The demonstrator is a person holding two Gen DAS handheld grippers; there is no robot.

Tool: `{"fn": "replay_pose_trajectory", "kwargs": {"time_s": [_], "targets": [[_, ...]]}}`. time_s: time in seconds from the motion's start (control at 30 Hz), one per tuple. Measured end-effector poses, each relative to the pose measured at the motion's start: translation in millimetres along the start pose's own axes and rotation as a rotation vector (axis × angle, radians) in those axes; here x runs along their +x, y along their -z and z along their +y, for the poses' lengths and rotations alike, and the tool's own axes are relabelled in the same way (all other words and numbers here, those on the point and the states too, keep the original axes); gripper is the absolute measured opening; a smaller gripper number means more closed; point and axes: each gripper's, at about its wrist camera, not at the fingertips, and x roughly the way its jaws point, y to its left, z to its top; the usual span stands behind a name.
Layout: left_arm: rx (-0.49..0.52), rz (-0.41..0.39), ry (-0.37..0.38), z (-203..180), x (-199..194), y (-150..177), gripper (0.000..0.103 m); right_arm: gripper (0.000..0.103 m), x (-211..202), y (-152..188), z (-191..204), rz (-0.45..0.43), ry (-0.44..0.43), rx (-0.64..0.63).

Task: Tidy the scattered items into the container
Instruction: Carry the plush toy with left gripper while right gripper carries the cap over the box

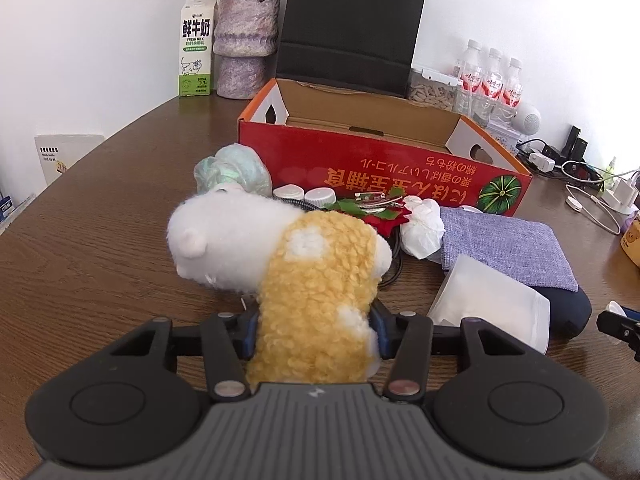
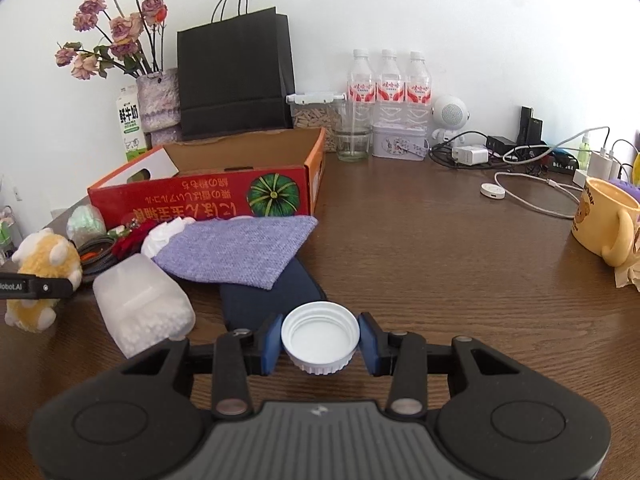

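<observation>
A white and yellow plush toy (image 1: 312, 280) lies on the brown table, and my left gripper (image 1: 314, 328) is shut on its yellow body; the plush toy (image 2: 44, 264) also shows at the left of the right wrist view. My right gripper (image 2: 320, 340) is shut on an upturned white bottle cap (image 2: 320, 336), just above the table. The open red cardboard box (image 1: 360, 132) (image 2: 200, 184) stands behind the clutter. In front of it lie a purple cloth pouch (image 1: 500, 240) (image 2: 240, 244), a white plastic packet (image 1: 488, 300) (image 2: 140, 304), a crumpled tissue (image 1: 424, 224), a red and green clip (image 1: 372, 208) and two white caps (image 1: 304, 194).
Along the back wall stand a milk carton (image 1: 194, 48), a vase (image 1: 244, 40), a black paper bag (image 2: 236, 80) and water bottles (image 2: 388, 80). Chargers and cables (image 2: 520, 160) lie at the back right. A yellow mug (image 2: 604, 220) sits at the right edge.
</observation>
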Motion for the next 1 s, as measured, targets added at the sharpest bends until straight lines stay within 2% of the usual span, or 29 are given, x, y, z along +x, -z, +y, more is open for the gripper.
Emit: {"fn": "replay_pose_trajectory", "kwargs": {"time_s": [0.23, 0.43, 0.57, 0.77, 0.87, 1.0], "targets": [[0.010, -0.107, 0.012, 4.9, -28.4, -18.8, 0.051, 0.039, -8.8, -37.6, 24.4, -0.096, -0.051, -0.057], [0.016, -0.213, 0.054, 0.5, -34.9, -60.2, 0.051, 0.039, 5.4, -83.4, 52.9, -0.196, -0.097, -0.092], [0.008, -0.256, 0.079, -6.4, -21.2, -90.4, 0.051, 0.039, 26.5, -112.2, 70.1, -0.239, -0.121, -0.085], [-0.017, -0.273, 0.108, -14.2, 13.8, -126.6, 0.051, 0.039, 59.0, -147.7, 95.7, -0.270, -0.130, -0.106], [-0.029, -0.280, 0.105, -16.2, 32.9, -141.0, 0.051, 0.039, 84.0, -163.4, 102.1, -0.264, -0.130, -0.094], [-0.063, -0.252, 0.084, -15.8, 68.9, -156.3, 0.051, 0.039, 121.4, -175.4, 106.6, -0.208, -0.139, -0.090]]}}
